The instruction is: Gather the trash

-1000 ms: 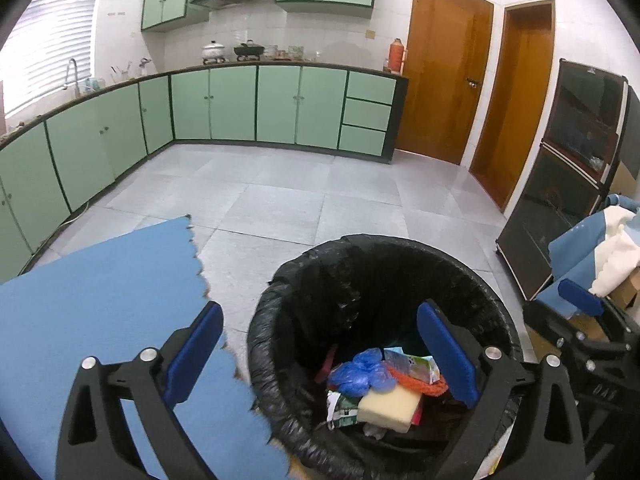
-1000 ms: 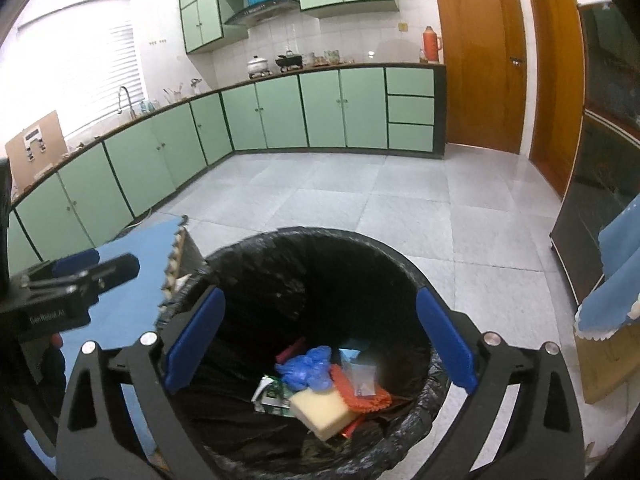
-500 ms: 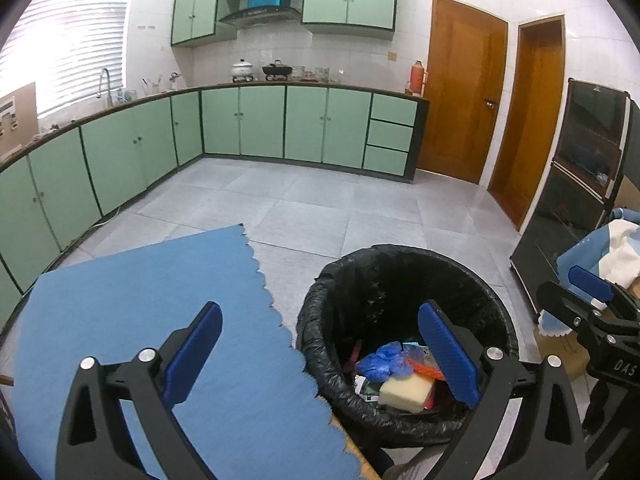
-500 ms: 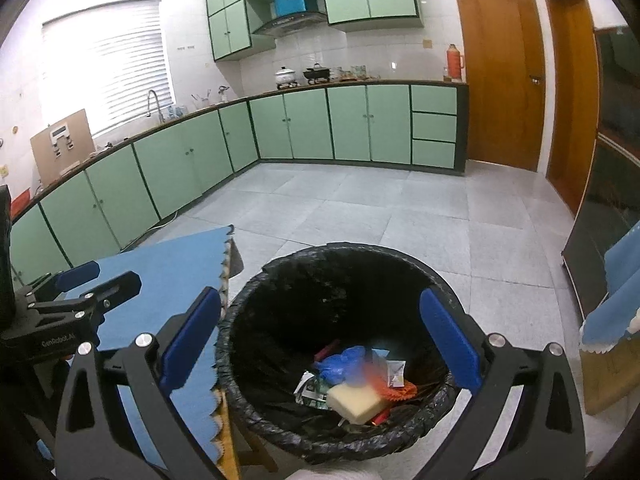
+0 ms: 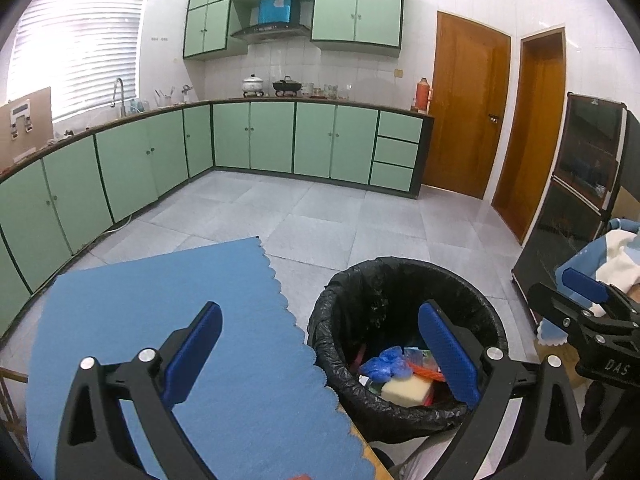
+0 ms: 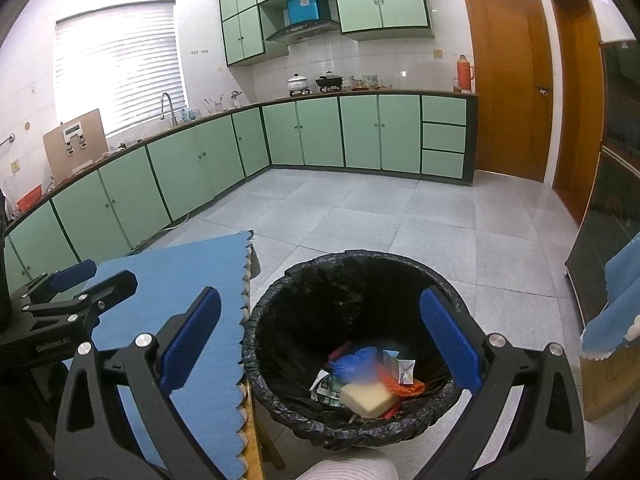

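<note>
Currently both grippers are held above a bin (image 5: 404,320) lined with a black bag, which stands on the tiled floor just beside a table covered by a blue cloth (image 5: 180,320). The left gripper (image 5: 320,354) is spread wide with nothing between its blue pads, and the right gripper (image 6: 320,336) is likewise wide apart and empty. The trash is seen at the bottom of the bin: a yellow sponge (image 6: 370,398), a crumpled blue glove (image 6: 354,362), something orange (image 6: 404,386) and a few small wrappers (image 6: 406,370), all lying together. No loose trash is visible on the cloth or the floor, apart from a sliver of red at the lower edge of the left view that cannot be identified. Judged from this, collection looks nearly finished. If either gripper is lowered carelessly, the bag's rim could be snagged and pulled loose, or the bin tipped against the table edge.
</note>
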Tool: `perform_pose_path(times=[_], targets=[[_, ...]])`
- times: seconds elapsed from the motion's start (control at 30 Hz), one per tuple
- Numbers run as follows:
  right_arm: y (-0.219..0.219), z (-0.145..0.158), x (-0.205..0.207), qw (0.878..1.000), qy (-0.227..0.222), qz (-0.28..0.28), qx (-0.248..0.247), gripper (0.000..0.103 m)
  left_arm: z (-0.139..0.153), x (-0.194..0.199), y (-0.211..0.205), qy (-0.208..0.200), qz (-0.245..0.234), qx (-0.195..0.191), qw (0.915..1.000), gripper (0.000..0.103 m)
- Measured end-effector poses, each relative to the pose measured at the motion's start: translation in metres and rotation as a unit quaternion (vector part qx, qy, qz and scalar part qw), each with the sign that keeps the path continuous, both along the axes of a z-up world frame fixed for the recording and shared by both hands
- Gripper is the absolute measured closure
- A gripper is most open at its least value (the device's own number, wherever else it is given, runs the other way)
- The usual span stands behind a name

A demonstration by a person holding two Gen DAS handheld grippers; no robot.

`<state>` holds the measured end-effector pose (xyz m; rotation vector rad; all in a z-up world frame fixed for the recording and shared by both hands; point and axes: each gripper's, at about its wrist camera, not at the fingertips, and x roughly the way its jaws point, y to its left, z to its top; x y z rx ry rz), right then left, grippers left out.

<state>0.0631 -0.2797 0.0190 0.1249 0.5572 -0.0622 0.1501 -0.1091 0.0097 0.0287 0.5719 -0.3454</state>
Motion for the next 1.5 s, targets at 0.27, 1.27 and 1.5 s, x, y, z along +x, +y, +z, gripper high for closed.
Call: perform_pose_path(times=[0.27,1.27,1.5], targets=[[0.008,0.005,-0.002,1.0,-0.004,0.011,-0.006,0.006,0.006,-0.006,0.008,-0.007,0.007,-0.003,0.9999,0.007],[0.022,0.01,-0.003,1.0,-0.014,0.024,-0.01,0.006,0.01,-0.014,0.017,-0.012,0.014,-0.001,0.9998,0.007],[0.024,0.012,-0.006,1.0,-0.017,0.024,-0.008,0.006,0.012,-0.016,0.019,-0.015,0.015,0.0,0.9998,0.007]])
